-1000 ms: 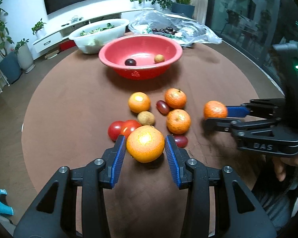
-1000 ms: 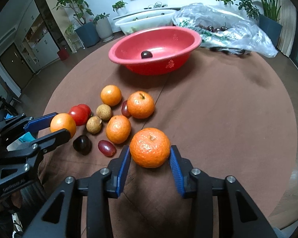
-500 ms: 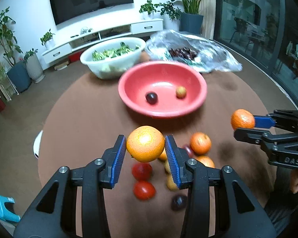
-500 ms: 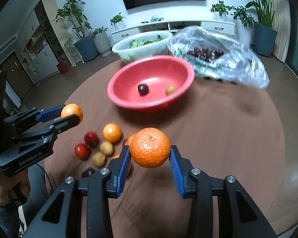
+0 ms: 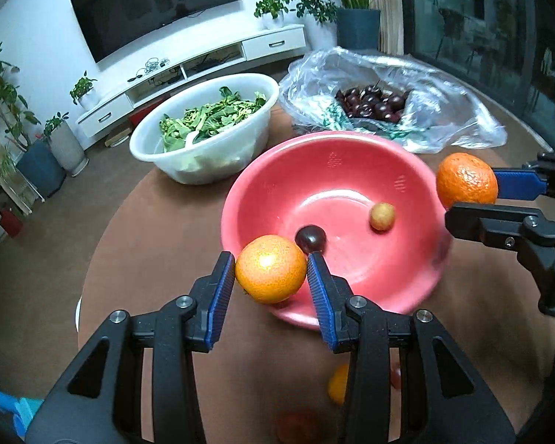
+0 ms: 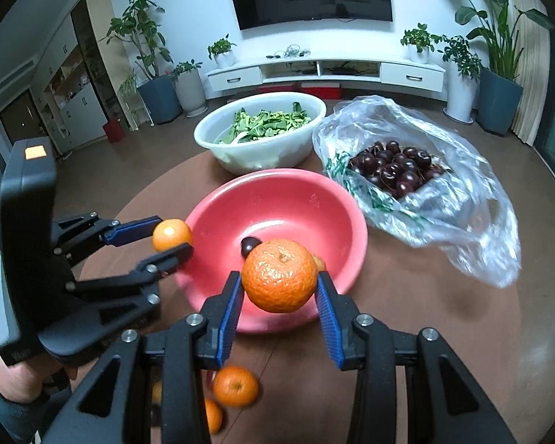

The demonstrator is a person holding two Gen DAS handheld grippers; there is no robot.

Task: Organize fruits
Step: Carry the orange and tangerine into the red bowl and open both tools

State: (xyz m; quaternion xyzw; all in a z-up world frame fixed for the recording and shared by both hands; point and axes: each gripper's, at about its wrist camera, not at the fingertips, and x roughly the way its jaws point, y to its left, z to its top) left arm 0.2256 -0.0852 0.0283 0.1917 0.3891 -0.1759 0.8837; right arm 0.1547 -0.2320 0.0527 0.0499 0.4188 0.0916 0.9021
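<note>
My left gripper is shut on an orange held over the near left rim of the red bowl. My right gripper is shut on a mandarin above the bowl's near rim; the same mandarin shows at the bowl's right edge in the left wrist view. In the right wrist view the left gripper and its orange hang at the bowl's left rim. Inside the bowl lie a dark cherry and a small tan fruit.
A white bowl of greens and a clear plastic bag of cherries stand behind the red bowl. Loose oranges lie on the brown round table below the grippers. A person's arm shows at the lower left.
Both grippers rose off the table with their oranges and moved forward over the red bowl's rim. The loose fruit dropped back below the fingers.
</note>
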